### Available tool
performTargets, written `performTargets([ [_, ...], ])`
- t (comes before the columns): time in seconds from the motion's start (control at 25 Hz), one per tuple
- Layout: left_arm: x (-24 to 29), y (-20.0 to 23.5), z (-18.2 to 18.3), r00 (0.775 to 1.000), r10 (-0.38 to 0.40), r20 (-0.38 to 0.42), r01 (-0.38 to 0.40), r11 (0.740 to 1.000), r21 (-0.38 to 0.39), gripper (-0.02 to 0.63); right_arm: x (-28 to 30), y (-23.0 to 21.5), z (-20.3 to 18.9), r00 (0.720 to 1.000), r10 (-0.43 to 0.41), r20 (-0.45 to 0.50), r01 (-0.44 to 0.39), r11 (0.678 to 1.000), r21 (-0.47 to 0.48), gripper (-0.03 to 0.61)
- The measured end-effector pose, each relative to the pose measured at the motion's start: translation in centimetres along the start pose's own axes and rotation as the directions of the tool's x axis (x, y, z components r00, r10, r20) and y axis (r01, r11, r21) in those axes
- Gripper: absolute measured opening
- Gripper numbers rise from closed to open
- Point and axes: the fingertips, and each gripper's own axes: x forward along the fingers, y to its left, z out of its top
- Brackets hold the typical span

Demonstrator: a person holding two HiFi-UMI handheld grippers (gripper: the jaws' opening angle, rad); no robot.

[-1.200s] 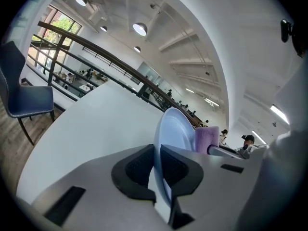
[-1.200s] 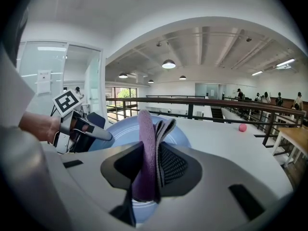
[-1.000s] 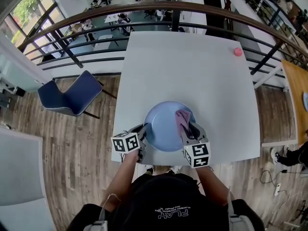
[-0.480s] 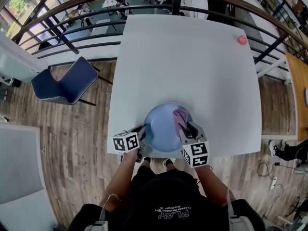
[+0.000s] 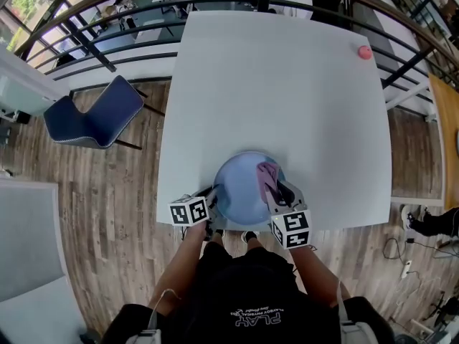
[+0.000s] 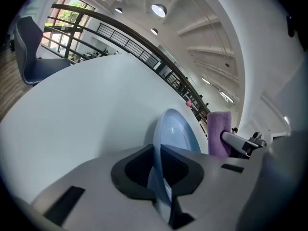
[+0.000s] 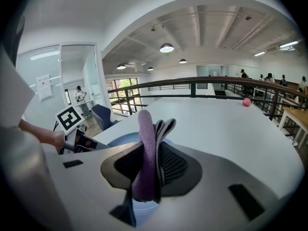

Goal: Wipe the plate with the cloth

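The left gripper's jaws are clamping down on the near-left rim of the blue plate, with the thin edge running straight between the two dark pads. The right gripper's jaws are pinching a folded purple cloth, whose layers are sticking up out of the grip and lying over the plate's right side in the head view. The plate is sitting at the near edge of the white table, directly in front of the person; whether it is resting flat on the tabletop cannot be told. Nothing is standing between the cloth and the plate's surface. A small pink ball is lying at the table's far right corner, well apart from the plate. A blue chair is standing on the wooden floor to the left, and a dark railing is curving behind the table. Both forearms are reaching forward from the body, with the grippers angling downward and their marker cubes facing up
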Motion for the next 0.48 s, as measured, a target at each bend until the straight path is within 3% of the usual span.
performTargets([
  [0.48, 0.4, 0.8, -0.8, 0.995, 0.095, -0.015, -0.094, 0.993, 0.074, 0.067, 0.5, 1.2, 1.5, 0.999, 0.052, 0.010, -0.052, 0.998, -0.019, 0.106],
])
